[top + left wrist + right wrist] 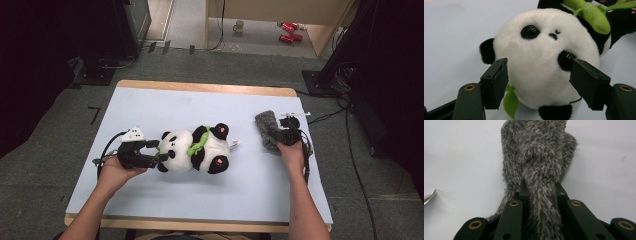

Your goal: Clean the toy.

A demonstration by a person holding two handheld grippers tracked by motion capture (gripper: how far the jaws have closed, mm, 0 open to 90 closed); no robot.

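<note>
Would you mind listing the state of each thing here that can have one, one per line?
Left gripper: open, jaws on either side of the panda's head.
Right gripper: shut on the grey fuzzy cloth.
Plush panda: lying on the white table sheet, head toward the left gripper.
Grey fuzzy cloth: bunched, lying on the sheet, one fold pinched.
Mug: upright on the floor beyond the table.
Red cans: lying on their sides.

We read no text, label, brand or number anywhere; small white tag on panda too blurred.
</note>
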